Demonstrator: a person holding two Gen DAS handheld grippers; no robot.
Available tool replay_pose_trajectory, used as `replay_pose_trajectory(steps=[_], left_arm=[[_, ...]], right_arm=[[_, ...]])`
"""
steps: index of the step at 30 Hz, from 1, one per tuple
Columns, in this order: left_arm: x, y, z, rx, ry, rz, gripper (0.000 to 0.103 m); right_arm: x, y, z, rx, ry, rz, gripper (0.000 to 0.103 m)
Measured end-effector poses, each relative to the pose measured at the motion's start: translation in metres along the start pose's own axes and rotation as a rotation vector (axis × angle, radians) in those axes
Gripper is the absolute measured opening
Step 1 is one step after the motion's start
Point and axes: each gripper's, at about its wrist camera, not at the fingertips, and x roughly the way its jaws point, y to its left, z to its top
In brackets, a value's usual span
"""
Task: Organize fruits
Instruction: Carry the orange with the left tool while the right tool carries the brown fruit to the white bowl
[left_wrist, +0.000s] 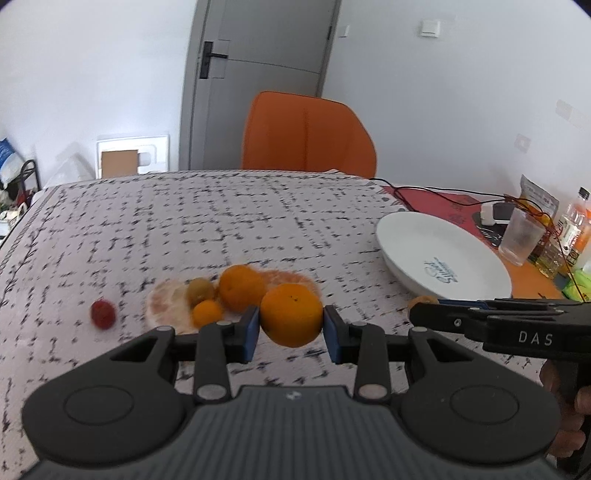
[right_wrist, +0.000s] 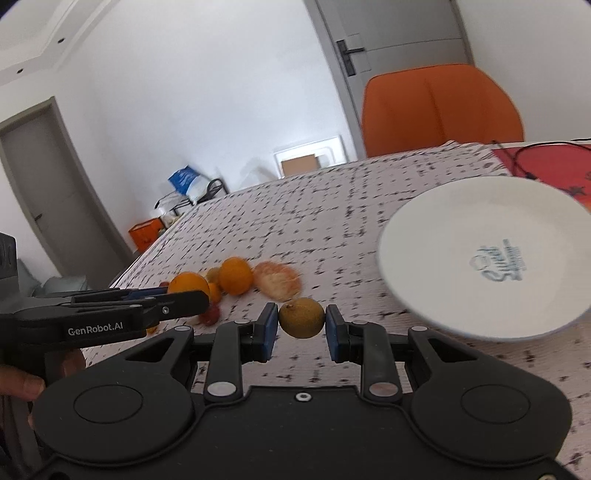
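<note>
My left gripper (left_wrist: 291, 325) is shut on a large orange (left_wrist: 291, 314) and holds it above the patterned tablecloth. My right gripper (right_wrist: 301, 325) is shut on a small brown-yellow fruit (right_wrist: 301, 318), also off the table. A pile of fruit lies behind: another orange (left_wrist: 242, 288), a small orange (left_wrist: 207, 313), a greenish-brown fruit (left_wrist: 200, 290), two peeled citrus pieces (left_wrist: 166, 301), and a red fruit (left_wrist: 102, 314). The white plate (left_wrist: 413, 232) stands to the right and holds nothing; it also shows in the right wrist view (right_wrist: 443, 229).
An orange chair (left_wrist: 306, 136) stands at the table's far edge. A plastic cup (left_wrist: 519, 236), bottles (left_wrist: 572, 225), a snack bag and cables crowd the far right on a red mat. The right gripper's body (left_wrist: 498, 325) reaches in from the right in the left wrist view.
</note>
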Motion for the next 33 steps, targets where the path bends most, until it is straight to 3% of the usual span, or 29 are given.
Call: replay_pose_trajectory(steps=[15,33], left_arm=[[0.032,-0.048,0.023,0.079,0.001,-0.067,0.035],[0.074,-0.100,0.034,0.145,0.051,-0.154,0.035]], right_arm=[[-0.027,-0.052,0.004,0.065,-0.062,-0.093,0.026],[-0.042,-0.094,0.001,0.109,-0.073,-0.171,0.026]])
